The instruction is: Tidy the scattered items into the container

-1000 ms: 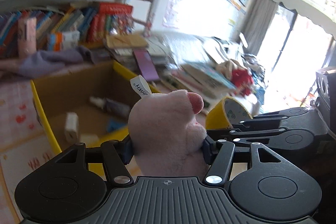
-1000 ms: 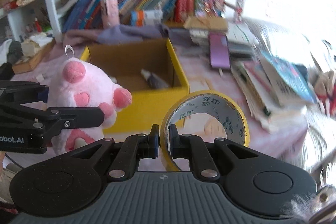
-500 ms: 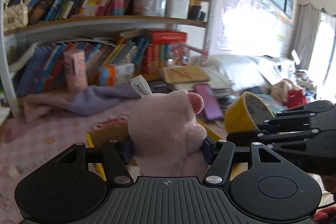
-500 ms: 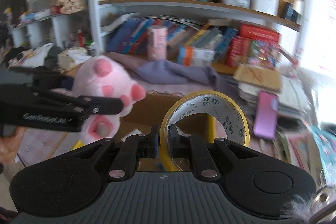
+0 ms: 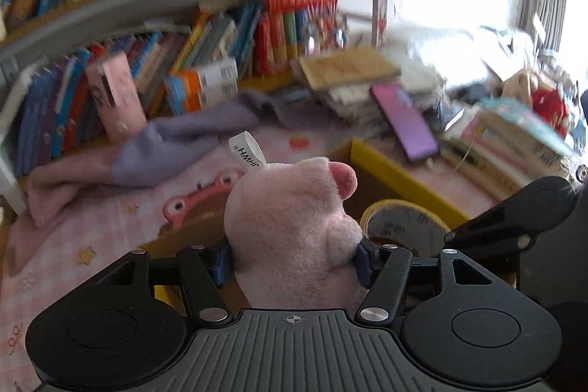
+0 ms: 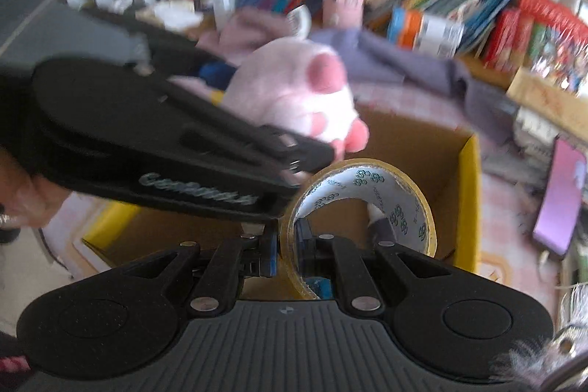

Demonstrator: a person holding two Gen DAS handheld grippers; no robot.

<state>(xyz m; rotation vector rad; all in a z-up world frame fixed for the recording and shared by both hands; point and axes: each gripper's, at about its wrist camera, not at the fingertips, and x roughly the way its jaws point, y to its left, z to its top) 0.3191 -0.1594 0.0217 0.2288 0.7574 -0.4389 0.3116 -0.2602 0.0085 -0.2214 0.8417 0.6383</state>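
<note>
Pink plush toy (image 5: 290, 226) fills the left gripper's (image 5: 292, 254) clamped jaws; right gripper (image 6: 288, 250) pinches the tape roll's (image 6: 362, 204) wall over the yellow box (image 6: 468, 201).

The left tool (image 5: 292, 254) is matte black, with a ribbed grey plate at its base marked by a small crosshair, two round discs at its sides, silver screw heads on the linkage arms, and blue pads (image 5: 362, 256) on its fingers. The right tool (image 6: 286, 247) has the same build; the left tool's side in its view bears blurred pale lettering.
</note>
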